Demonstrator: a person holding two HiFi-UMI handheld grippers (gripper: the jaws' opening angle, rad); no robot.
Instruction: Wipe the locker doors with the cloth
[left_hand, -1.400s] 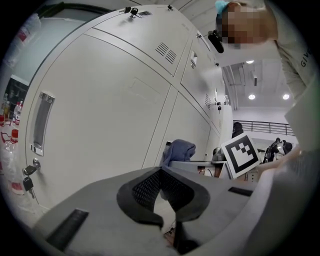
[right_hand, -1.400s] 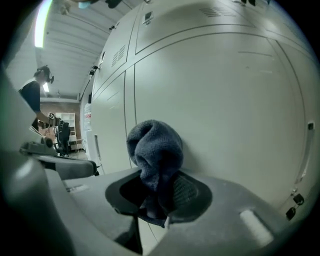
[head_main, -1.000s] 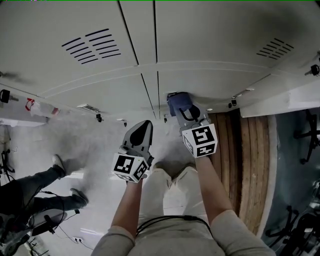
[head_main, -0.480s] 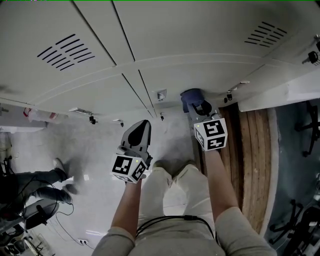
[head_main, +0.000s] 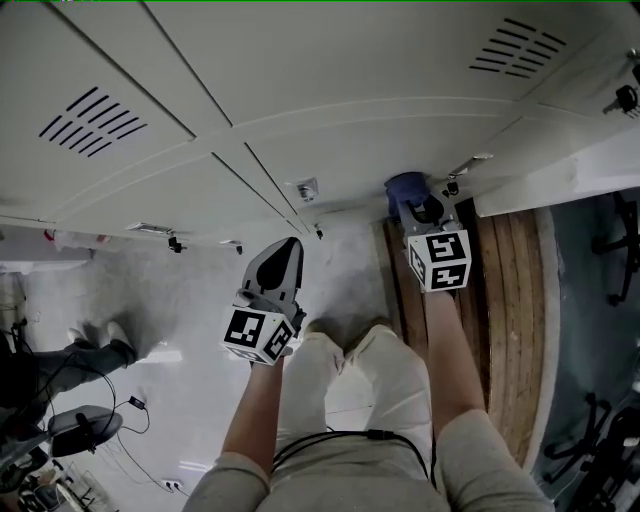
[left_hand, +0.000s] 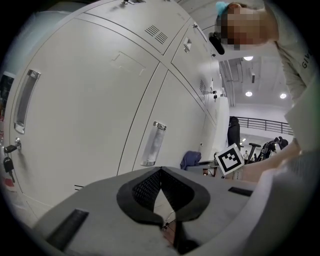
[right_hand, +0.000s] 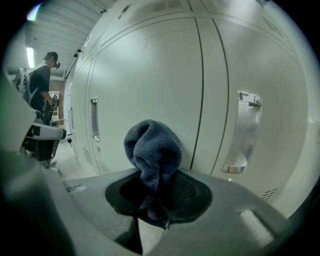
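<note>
Cloth (right_hand: 152, 150), clamped in the right gripper (right_hand: 159, 192), seemed pressed to the locker door (right_hand: 145, 75) ahead, mid-wipe; the next stroke probably needed steady contact. Left gripper (left_hand: 160, 171) hung closed, empty.

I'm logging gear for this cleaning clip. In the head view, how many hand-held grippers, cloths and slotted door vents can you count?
Hand-held grippers: 2 (left hand-held gripper, right hand-held gripper)
Cloths: 1 (blue cloth, clamped in the right one)
Slotted door vents: 2 clearly seen (left vent, right vent)
Total: 5
</note>
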